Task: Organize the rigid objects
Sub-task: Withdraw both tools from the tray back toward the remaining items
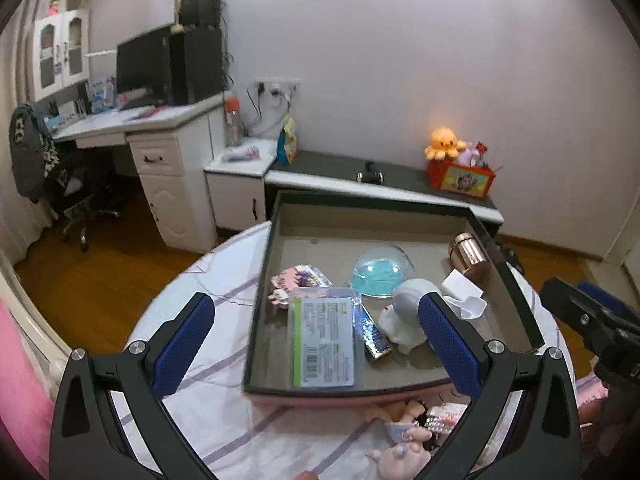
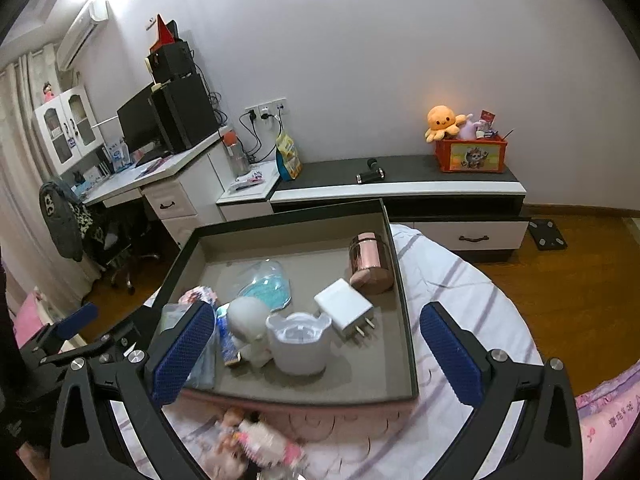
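A dark, shallow tray (image 1: 260, 280) (image 2: 404, 320) sits on a round table with a striped cloth. In it lie a green-labelled clear packet (image 1: 322, 344), a clear dome with blue inside (image 1: 378, 276) (image 2: 266, 284), a white figurine (image 1: 404, 312) (image 2: 248, 328), a rose-gold tin (image 1: 470, 256) (image 2: 370, 260), a white charger plug (image 2: 346, 308), a white lidded cup (image 2: 298, 340) and a shiny blue stick (image 1: 374, 336). My left gripper (image 1: 316, 340) is open and empty above the tray's near side. My right gripper (image 2: 316, 344) is open and empty over the tray.
Small dolls (image 1: 404, 436) (image 2: 256, 440) lie on the cloth (image 1: 208, 400) in front of the tray. Beyond the table stand a white desk with a monitor (image 1: 140, 64) and a low cabinet (image 2: 400, 184) with an orange octopus plush (image 2: 442, 122). The right gripper shows at the left view's right edge (image 1: 592, 320).
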Demonstrator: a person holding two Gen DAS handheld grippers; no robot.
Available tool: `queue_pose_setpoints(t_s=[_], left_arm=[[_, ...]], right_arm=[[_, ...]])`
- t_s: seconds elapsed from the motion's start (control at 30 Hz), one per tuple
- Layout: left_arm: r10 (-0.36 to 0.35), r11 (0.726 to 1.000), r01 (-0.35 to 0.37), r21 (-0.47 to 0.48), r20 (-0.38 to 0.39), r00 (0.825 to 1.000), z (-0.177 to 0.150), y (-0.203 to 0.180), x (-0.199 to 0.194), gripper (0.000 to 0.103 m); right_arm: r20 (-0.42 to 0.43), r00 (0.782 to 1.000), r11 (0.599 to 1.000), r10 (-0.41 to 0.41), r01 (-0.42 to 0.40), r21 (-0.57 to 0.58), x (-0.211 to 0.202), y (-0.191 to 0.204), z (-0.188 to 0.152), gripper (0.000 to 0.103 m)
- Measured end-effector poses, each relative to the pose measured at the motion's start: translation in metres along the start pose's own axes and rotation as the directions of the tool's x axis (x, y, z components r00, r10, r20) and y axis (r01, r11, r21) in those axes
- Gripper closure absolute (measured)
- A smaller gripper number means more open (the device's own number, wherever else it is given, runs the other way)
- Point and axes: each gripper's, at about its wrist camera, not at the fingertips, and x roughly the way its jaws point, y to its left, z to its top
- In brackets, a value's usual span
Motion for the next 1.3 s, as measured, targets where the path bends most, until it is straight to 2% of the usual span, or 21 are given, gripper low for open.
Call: queue_pose_setpoints(t_s=[0.07, 0.2, 0.3, 0.57, 0.97, 1.3], left_arm=[[0.019, 1.000, -0.018, -0.009, 0.038, 0.999, -0.006, 0.004, -0.012, 0.000], [0.012, 1.000, -0.012, -0.006, 0.027, 1.000, -0.021, 0.009, -0.026, 0.000], [0.059, 0.998, -0.060, 0.024, 0.035, 0.998, -0.033, 0.009, -0.040, 0.000], [0.118, 0.992, -0.119, 0.041, 0.021, 0.993, -0.054, 0.010, -0.067, 0.000], [0.109, 0.993, -0.111, 0.027, 0.061, 0.992, -0.065, 0.008, -0.112, 0.000], [0.110, 0.993, -0.113, 0.035, 0.068, 0.992, -0.069, 0.003, -0.124, 0.000]], right_arm=[[0.010, 1.000, 1.000, -0.001, 0.001, -0.002, -0.012, 0.002, -0.007, 0.000], [0.021, 1.000, 1.000, -0.004, 0.004, -0.003, -0.028, 0.007, -0.018, 0.000], [0.024, 1.000, 1.000, 0.001, -0.001, 0.002, -0.039, 0.008, -0.026, 0.000], [0.038, 0.999, 1.000, 0.021, -0.022, 0.014, -0.066, 0.015, -0.049, 0.000], [0.048, 0.998, 0.999, 0.040, -0.041, 0.015, -0.095, 0.016, -0.075, 0.000], [0.057, 0.997, 0.998, 0.054, -0.055, 0.012, -0.110, 0.018, -0.086, 0.000]])
